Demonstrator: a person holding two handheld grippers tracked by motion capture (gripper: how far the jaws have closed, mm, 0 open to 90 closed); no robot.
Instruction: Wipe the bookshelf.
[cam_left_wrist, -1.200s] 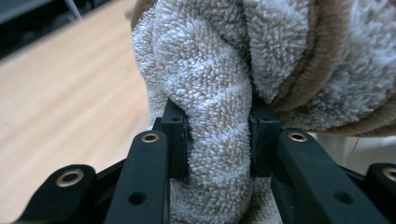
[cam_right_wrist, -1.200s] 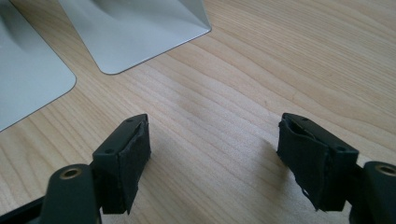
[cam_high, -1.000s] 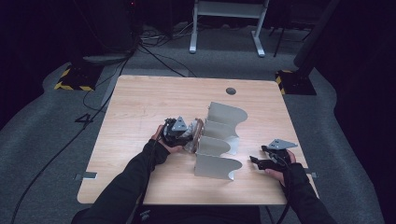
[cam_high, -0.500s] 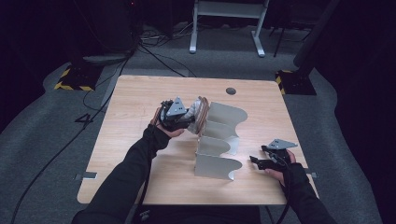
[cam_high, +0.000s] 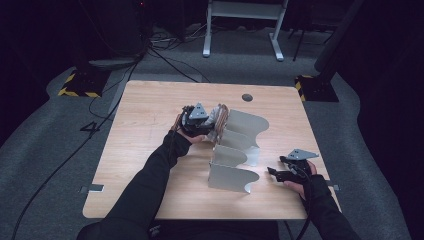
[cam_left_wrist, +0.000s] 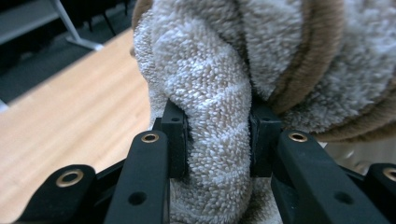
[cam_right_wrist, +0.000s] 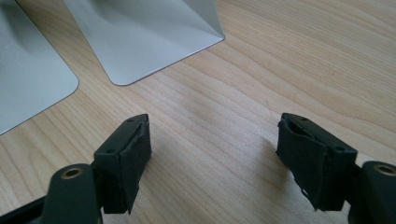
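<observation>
Left gripper view shows the left gripper (cam_left_wrist: 219, 135) clamped on a fold of a grey-and-brown towel (cam_left_wrist: 261, 60), which bulges just beyond its jaws, above the worktop (cam_left_wrist: 70, 112). The right gripper (cam_right_wrist: 219, 158) rests released on the wood, with the metal rack (cam_right_wrist: 140, 32) just ahead.

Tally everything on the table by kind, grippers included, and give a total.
Fluffy grey-and-brown rolled towel: 1
Silver metal wavy divider rack: 1
Black two-jaw grippers: 2, left gripper, right gripper
Total: 4
</observation>
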